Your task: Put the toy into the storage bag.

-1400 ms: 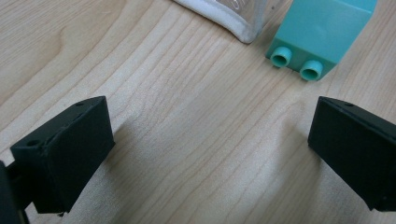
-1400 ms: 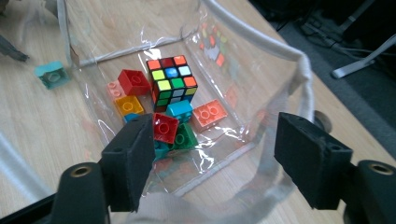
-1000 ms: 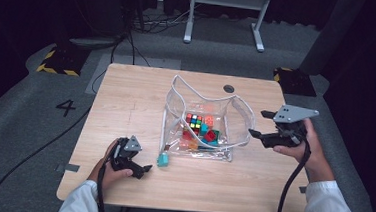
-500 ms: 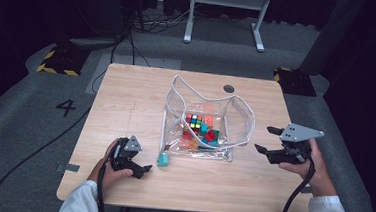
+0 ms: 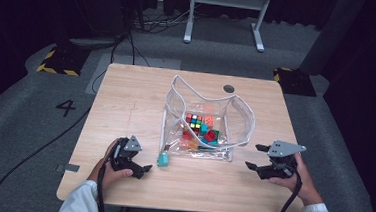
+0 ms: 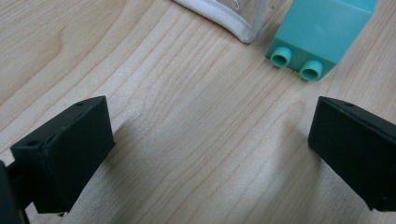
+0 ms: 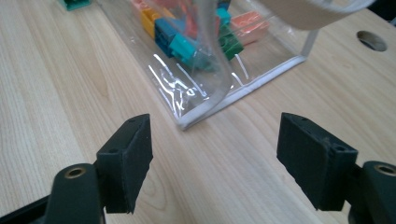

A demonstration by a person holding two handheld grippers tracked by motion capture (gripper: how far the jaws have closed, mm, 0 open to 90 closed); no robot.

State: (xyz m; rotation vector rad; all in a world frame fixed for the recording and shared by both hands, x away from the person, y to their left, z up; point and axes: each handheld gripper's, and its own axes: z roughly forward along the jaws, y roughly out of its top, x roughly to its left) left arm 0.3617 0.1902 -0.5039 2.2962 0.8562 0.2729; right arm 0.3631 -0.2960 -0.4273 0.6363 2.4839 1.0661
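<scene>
Black left tool (image 5: 139, 169): jaws wide apart, nothing between them, lower left of the high view.
Black right tool (image 5: 256, 157): jaws spread, nothing held, lower right.
Teal brick (image 5: 162, 159): studded, on the surface just beside the pouch's near corner.
Clear pouch (image 5: 240, 120): white-edged, mid-frame, holding coloured bricks and a puzzle cube (image 5: 194, 121).
Surface (image 5: 126, 101): pale wood.
Floor (image 5: 34, 125): grey carpet marked "4" at left.

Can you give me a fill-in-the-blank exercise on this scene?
1. The teal brick lies on the table, ____ the clear bag.
2. The puzzle cube sits ____ the clear bag.
3. The left claw and right claw both have jaws standing ____.

Missing words: outside; inside; open
</scene>
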